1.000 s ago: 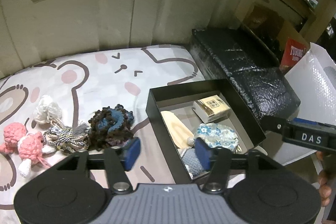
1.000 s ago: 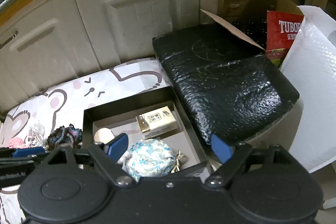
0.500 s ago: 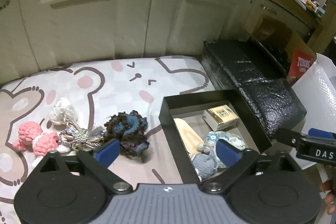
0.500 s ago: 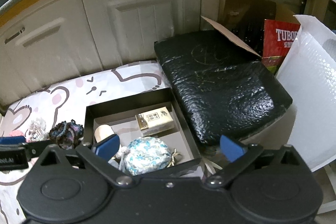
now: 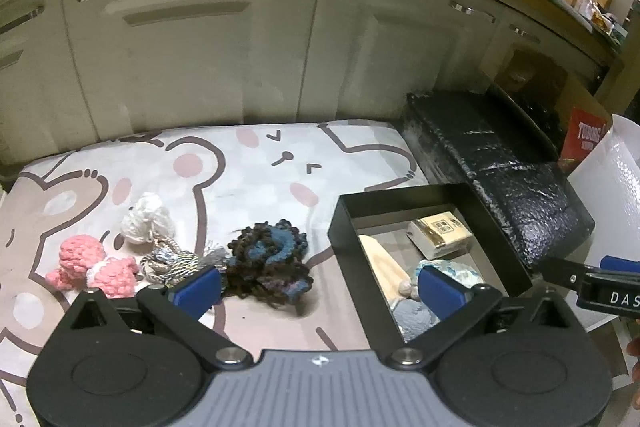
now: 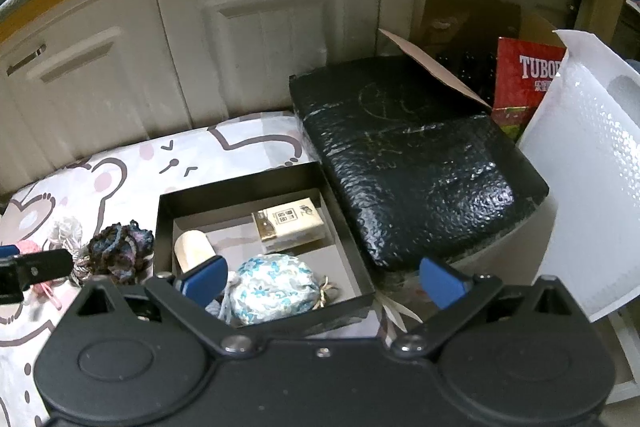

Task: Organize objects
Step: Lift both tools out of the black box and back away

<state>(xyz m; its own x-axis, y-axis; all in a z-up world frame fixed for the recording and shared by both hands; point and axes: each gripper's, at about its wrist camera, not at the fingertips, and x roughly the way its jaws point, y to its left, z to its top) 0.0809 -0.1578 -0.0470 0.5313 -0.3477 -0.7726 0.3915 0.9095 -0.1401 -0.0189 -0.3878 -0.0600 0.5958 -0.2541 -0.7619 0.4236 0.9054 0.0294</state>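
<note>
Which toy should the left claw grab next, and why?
Probably the dark brown-and-blue yarn bundle. The left claw is opening, with nothing gripped, and that bundle lies nearest, on the bear-print mat, outside the black rectangular box.

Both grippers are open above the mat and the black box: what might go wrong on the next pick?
1. The dark brown-and-blue yarn bundle touches the grey twisted cord; the left gripper, jaws opening and empty, may drag both.
2. The black open box is already crowded around the floral fabric pouch; another item may not lie flat.
3. The right gripper hovers close by; the tools may collide.
</note>
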